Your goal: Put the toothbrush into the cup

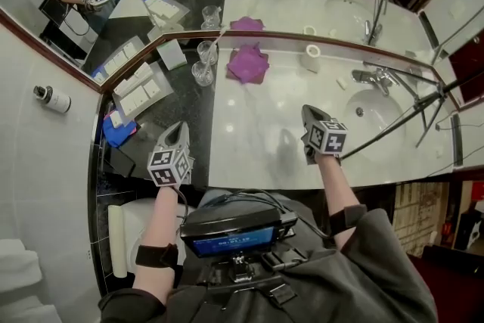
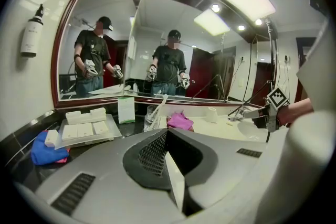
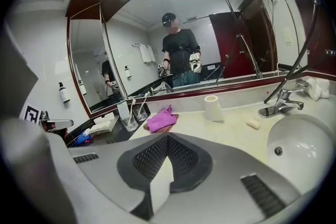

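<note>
Two empty tools I hold clenched: left tool point(image 1: 178, 128), right tool point(image 1: 308, 113); white plastic toothbrush point(image 2: 160, 106) stands in clear glass cup point(image 2: 150, 118) at eleven o'clock.

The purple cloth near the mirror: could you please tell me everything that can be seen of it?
The purple cloth is a soft-looking magenta fabric, crumpled into a loose heap. It lies on the pale marble counter close under the mirror, which reflects it, just right of two clear glasses in the head view. A brownish edge shows beneath it. Nothing grips it.
</note>
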`<control>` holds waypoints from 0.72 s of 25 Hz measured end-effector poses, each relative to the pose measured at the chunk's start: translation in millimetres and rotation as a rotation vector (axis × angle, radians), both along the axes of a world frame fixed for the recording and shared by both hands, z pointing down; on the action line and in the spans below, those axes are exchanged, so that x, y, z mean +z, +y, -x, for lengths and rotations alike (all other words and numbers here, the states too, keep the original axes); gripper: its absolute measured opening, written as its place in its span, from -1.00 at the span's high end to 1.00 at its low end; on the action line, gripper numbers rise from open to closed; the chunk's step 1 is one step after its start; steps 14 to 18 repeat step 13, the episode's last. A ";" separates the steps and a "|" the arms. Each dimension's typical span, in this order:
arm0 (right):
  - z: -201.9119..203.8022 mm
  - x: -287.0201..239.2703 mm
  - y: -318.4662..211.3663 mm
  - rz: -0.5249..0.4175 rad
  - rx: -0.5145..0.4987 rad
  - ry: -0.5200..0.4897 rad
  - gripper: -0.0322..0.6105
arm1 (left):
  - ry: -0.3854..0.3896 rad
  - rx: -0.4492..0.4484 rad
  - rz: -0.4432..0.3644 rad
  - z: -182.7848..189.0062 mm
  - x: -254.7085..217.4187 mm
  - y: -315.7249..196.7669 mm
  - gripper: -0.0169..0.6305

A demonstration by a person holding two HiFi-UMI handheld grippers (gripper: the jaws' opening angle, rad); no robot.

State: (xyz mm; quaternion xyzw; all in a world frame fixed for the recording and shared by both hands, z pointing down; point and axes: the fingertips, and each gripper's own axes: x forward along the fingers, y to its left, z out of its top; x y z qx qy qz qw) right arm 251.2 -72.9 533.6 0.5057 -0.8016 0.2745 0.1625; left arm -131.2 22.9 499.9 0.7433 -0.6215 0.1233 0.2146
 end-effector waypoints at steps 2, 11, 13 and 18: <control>1.3 -2.6 0.7 -0.005 -0.006 0.001 0.86 | -0.001 -0.003 0.000 1.1 0.1 1.9 0.94; 0.2 -5.0 0.1 -0.012 -0.008 0.004 0.86 | 0.007 -0.004 0.003 -2.3 2.5 5.5 0.94; 0.0 -4.1 0.7 -0.011 -0.008 0.005 0.86 | 0.010 -0.004 0.003 -3.2 3.1 6.4 0.94; 0.0 -4.1 0.7 -0.011 -0.008 0.005 0.86 | 0.010 -0.004 0.003 -3.2 3.1 6.4 0.94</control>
